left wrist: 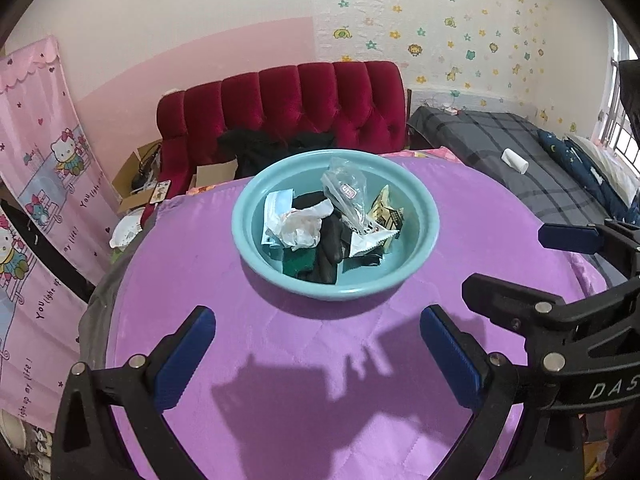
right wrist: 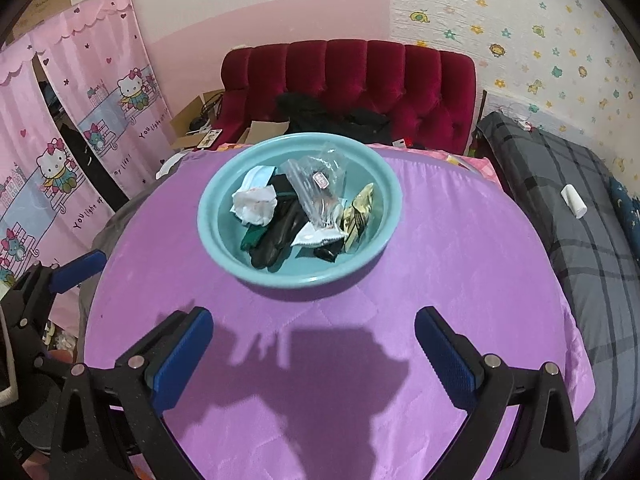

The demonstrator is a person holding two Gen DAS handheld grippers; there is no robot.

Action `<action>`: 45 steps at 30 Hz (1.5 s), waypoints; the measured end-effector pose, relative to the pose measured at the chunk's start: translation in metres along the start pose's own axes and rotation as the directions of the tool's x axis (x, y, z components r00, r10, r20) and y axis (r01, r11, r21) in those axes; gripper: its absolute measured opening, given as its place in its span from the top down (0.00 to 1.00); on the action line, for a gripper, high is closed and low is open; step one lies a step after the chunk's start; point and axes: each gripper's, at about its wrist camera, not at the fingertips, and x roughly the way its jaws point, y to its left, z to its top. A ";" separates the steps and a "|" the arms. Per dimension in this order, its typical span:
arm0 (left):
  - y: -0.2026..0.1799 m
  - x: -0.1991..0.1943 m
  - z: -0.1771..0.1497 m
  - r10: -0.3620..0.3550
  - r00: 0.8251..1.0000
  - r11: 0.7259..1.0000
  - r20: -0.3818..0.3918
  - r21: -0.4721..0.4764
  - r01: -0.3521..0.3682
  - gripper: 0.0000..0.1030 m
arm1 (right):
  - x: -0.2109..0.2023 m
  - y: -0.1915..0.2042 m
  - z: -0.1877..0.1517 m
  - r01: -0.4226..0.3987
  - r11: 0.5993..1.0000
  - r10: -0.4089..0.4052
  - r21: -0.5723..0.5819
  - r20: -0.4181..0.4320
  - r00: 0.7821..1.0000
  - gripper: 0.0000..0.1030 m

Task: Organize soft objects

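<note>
A light blue basin sits on the purple cloth, toward its far side. Inside lie a crumpled white tissue, a face mask, a clear plastic bag, dark cloth pieces and snack wrappers. My left gripper hangs open above the cloth, short of the basin, holding nothing. My right gripper is likewise open and empty; it also shows at the right of the left wrist view.
A red tufted sofa with dark clothes stands behind the table. A bed with a grey plaid cover runs along the right, a white roll on it. Pink cartoon curtains hang at left, cardboard boxes beside the sofa.
</note>
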 end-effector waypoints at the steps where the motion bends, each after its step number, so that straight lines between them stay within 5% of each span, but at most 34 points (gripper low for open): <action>1: -0.002 -0.002 -0.003 0.007 1.000 1.000 0.004 -0.001 -0.007 0.00 | -0.003 0.000 -0.005 0.003 1.000 -0.003 0.001 0.006 1.000 0.00; 18: -0.019 -0.009 -0.052 0.036 0.999 0.999 0.002 -0.039 -0.035 0.00 | -0.014 0.003 -0.054 0.042 0.999 -0.041 -0.022 0.053 0.998 0.00; 45: -0.021 -0.015 -0.058 0.035 0.999 0.999 0.002 -0.038 -0.035 0.00 | -0.016 0.001 -0.063 0.036 0.999 -0.036 -0.010 0.063 0.997 0.00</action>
